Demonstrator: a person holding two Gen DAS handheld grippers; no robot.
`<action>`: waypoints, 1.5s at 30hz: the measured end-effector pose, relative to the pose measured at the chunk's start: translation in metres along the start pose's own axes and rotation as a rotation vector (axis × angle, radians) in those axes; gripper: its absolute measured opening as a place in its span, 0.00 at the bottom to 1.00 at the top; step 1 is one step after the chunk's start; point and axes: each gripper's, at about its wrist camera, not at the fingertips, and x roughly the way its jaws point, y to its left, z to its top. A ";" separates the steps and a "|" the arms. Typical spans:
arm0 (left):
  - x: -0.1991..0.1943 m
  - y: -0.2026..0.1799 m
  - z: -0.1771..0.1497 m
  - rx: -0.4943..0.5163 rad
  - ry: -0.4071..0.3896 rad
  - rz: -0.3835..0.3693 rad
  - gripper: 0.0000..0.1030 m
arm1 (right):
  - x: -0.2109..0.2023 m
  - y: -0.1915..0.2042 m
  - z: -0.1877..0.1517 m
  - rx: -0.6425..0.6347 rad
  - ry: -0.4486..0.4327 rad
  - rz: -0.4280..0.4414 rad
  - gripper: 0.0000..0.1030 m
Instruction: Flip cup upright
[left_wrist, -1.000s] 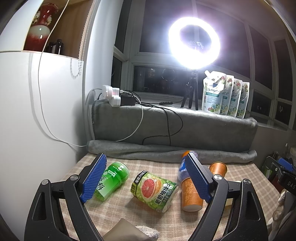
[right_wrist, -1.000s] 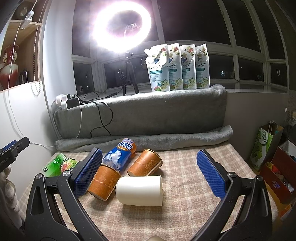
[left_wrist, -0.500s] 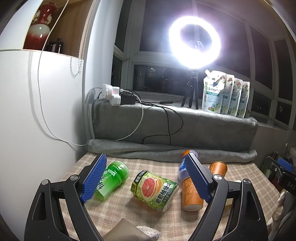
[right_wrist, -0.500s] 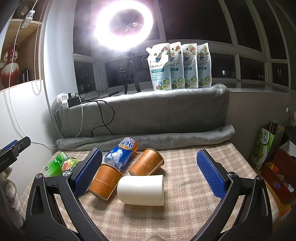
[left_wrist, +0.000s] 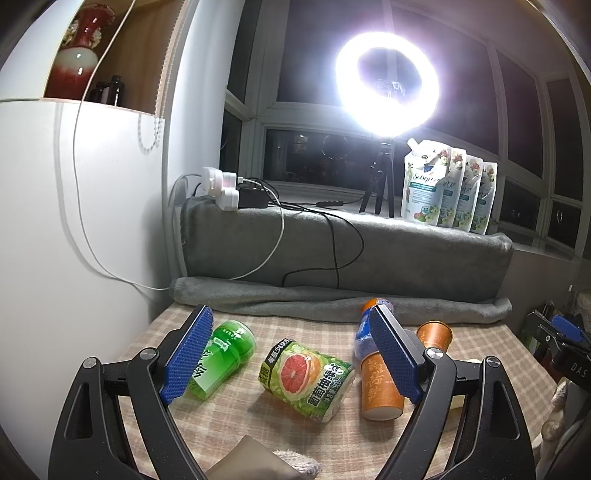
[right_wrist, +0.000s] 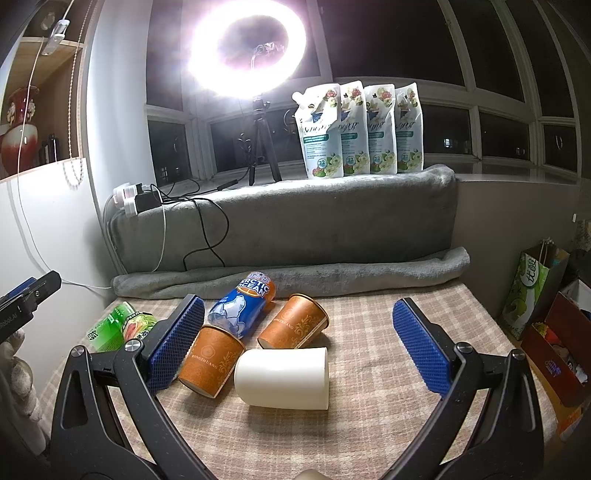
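Several cups lie on their sides on the checked tablecloth (right_wrist: 369, 417). In the right wrist view a white cup (right_wrist: 282, 376) lies nearest, with two orange paper cups (right_wrist: 212, 365) (right_wrist: 293, 326) and a blue Arctic Ocean bottle (right_wrist: 242, 308) behind it. My right gripper (right_wrist: 299, 347) is open and empty, jaws wide, just short of the white cup. In the left wrist view a grapefruit-print cup (left_wrist: 306, 374) and a green cup (left_wrist: 218, 356) lie on their sides; an orange cup (left_wrist: 378, 386) is partly hidden by the right finger. My left gripper (left_wrist: 291, 354) is open and empty above them.
A rolled grey blanket (right_wrist: 295, 273) and a grey padded ledge (right_wrist: 280, 218) bound the table's far side, with cables and a power strip (left_wrist: 236, 190). A ring light (right_wrist: 247, 48) and refill pouches (right_wrist: 358, 129) stand on the sill. Bags (right_wrist: 532, 291) sit right of the table.
The right gripper has crept slightly forward and up, so the cups sit a little lower in its view. The left gripper has barely moved. Both stay open.
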 end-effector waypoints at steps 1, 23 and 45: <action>0.000 0.000 0.000 0.000 0.000 0.000 0.84 | 0.000 0.000 0.000 0.000 0.000 0.000 1.00; 0.008 0.004 -0.003 -0.014 0.022 0.005 0.84 | 0.045 0.011 0.009 -0.004 0.110 0.087 1.00; 0.015 0.066 -0.030 -0.097 0.135 0.106 0.84 | 0.253 0.055 0.031 0.079 0.690 0.293 0.94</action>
